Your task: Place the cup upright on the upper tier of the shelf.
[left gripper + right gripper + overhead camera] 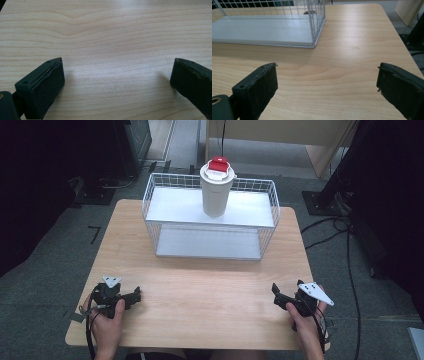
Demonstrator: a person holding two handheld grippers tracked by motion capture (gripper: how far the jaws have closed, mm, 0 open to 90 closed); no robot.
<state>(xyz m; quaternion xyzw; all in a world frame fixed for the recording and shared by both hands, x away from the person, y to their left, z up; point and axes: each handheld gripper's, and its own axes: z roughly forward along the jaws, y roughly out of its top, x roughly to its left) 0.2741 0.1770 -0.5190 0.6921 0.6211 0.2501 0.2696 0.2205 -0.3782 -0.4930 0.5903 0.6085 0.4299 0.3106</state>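
My left gripper's fingers [40, 85] stand wide apart over bare desk [112, 37]; my right gripper's fingers [254, 92] gape too, with the wire rack [312, 30] at eleven o'clock. From above, left gripper [134, 296] and right gripper [276, 295] rest near the desk's front edge, and a white cup [216, 190] with a red lid tab stands on the rack's upper shelf at twelve o'clock.
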